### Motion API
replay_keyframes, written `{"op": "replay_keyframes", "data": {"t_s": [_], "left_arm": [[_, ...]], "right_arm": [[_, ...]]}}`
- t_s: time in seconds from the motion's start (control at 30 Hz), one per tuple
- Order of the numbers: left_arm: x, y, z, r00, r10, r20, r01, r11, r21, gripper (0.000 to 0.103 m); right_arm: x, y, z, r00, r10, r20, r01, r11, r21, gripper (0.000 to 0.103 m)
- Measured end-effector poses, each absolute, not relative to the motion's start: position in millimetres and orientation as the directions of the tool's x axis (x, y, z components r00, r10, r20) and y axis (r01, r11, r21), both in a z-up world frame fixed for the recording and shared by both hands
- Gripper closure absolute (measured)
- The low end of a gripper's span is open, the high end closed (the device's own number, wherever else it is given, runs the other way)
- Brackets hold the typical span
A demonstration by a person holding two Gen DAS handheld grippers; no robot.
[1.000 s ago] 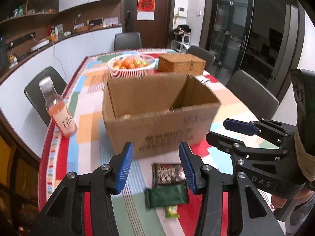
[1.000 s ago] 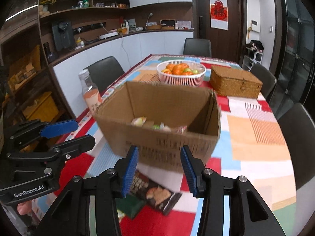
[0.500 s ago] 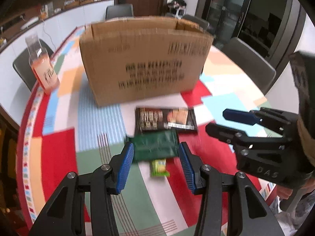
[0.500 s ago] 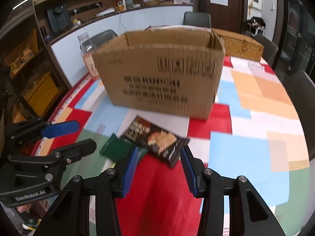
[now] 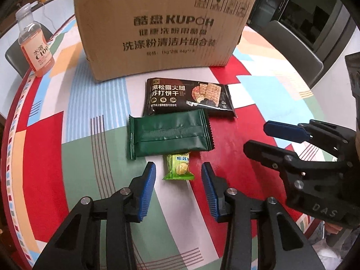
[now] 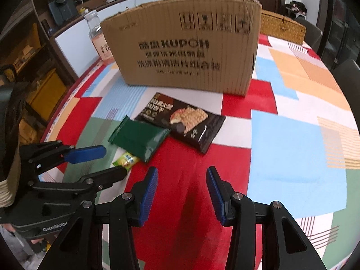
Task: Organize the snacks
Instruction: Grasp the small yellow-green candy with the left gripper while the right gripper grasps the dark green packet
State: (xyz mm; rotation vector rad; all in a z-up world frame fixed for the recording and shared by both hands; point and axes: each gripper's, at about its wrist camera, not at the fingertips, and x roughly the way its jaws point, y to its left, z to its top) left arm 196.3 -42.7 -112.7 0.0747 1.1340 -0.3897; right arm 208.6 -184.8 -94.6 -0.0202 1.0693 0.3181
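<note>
Three snacks lie on the colourful tablecloth in front of a cardboard box [image 5: 162,29]: a black cracker packet [image 5: 189,96], a dark green packet [image 5: 169,132] overlapping it, and a small light-green candy [image 5: 178,166] partly under the green packet. My left gripper [image 5: 177,175] is open and low, its jaws on either side of the candy. My right gripper [image 6: 181,180] is open and empty over a red patch, a little short of the black packet [image 6: 182,121] and right of the green packet [image 6: 140,138] and the candy [image 6: 126,160]. The box [image 6: 182,42] hides its contents.
A bottle of orange drink [image 5: 34,47] stands left of the box. A wicker basket [image 6: 282,27] sits behind the box at the right. Dark chairs [image 5: 292,42] ring the table. The table's near edge curves close on the left [image 5: 13,157].
Both grippers have dropped from above the box down toward the table and tilted at the snacks. My left gripper has closed in around the small candy. Both stayed open.
</note>
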Motion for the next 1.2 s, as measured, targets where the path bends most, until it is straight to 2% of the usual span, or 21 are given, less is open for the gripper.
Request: {"op": "replay_keyframes", "data": {"t_s": [0.13,0.37,0.4,0.63,1.13,1.2], "left_arm": [[203,-46,-118,0.348,-0.26,-0.901,0.345,0.929,-0.135,0.066],[205,-48,-126,0.348,-0.264,-0.9,0.341,0.929,-0.141,0.073],[204,-48,-126,0.349,-0.264,-0.899,0.341,0.93,-0.141,0.076],[189,-28,-123,0.353,-0.287,-0.89,0.304,0.935,-0.181,0.077],[171,25,-104,0.434,-0.239,-0.869,0.132,0.971,-0.201,0.077],[172,26,-103,0.44,-0.234,-0.867,0.116,0.972,-0.204,0.077]], "right_arm": [[211,-186,-100,0.428,0.24,-0.871,-0.256,0.957,0.138,0.057],[214,-186,-101,0.419,0.235,-0.877,-0.254,0.958,0.135,0.057],[214,-185,-102,0.417,0.237,-0.877,-0.258,0.957,0.136,0.057],[213,-174,-100,0.405,0.243,-0.882,-0.29,0.948,0.128,0.057],[232,-107,-94,0.337,0.272,-0.901,-0.571,0.82,0.034,0.057],[239,-99,-95,0.312,0.277,-0.909,-0.62,0.784,0.027,0.051]]}}
